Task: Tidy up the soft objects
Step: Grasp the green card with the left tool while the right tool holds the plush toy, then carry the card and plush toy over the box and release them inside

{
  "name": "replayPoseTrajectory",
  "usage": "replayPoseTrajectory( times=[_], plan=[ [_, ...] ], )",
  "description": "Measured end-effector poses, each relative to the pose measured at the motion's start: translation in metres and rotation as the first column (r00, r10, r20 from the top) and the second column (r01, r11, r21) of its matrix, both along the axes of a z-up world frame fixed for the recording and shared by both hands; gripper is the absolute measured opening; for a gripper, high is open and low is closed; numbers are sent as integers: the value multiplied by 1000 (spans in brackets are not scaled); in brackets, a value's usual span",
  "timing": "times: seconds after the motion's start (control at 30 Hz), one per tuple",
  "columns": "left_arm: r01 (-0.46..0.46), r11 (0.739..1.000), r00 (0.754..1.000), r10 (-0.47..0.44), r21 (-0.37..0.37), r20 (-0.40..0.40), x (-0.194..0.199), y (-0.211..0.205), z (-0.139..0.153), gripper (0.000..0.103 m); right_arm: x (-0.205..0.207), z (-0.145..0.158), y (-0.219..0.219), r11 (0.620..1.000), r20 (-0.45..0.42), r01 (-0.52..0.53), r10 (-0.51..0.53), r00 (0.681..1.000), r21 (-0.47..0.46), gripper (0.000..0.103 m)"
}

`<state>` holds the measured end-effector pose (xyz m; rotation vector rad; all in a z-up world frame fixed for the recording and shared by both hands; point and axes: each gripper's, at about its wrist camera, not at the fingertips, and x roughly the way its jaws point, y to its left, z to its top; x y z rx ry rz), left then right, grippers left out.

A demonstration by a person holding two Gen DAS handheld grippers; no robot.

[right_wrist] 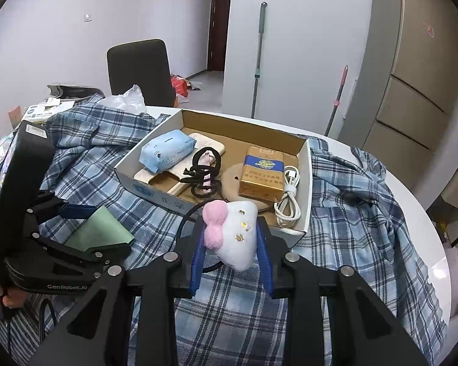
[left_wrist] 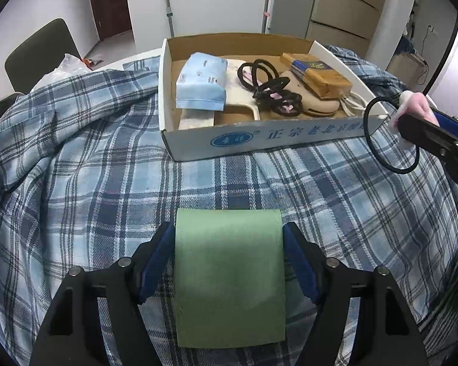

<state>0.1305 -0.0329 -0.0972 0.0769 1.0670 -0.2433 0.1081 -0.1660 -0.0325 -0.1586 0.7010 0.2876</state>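
A folded green cloth was clamped between the left gripper fingers, and a plush hair tie was pinched in the right gripper, both held above the plaid-covered table just short of the cardboard box, apparently for stowing.

Both wrist views look forward along my fingers, low and near the tabletop; both share the cardboard box.
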Motion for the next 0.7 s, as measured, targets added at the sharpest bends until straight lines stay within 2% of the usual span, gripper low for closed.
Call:
replayPoseTrajectory(
  times=[0.2,0.27,0.4,0.5,0.6,0.7],
  plan=[
    [15,1000,1000,-15,10,2,-1,-4,-1,75,3,-5,0,1000,-21,1,-1,1000,0,30],
    [19,1000,1000,-19,11,3,0,-5,-3,72,4,-5,1,1000,-20,2,-2,1000,-1,30],
    [14,1000,1000,-14,-11,28,-3,-3,2,71,4,-6,0,1000,-7,5,-5,1000,6,30],
    [19,1000,995,-17,-22,95,-10,0,14,71,2,-5,-3,999,33,-20,18,999,45,30],
    [34,999,978,-26,-34,209,-20,-1,31,71,-1,-3,-4,997,93,-30,24,995,71,30],
    [55,996,936,-29,-65,349,-36,0,53,71,-4,1,-6,991,121,-53,39,992,121,30]
  ],
)
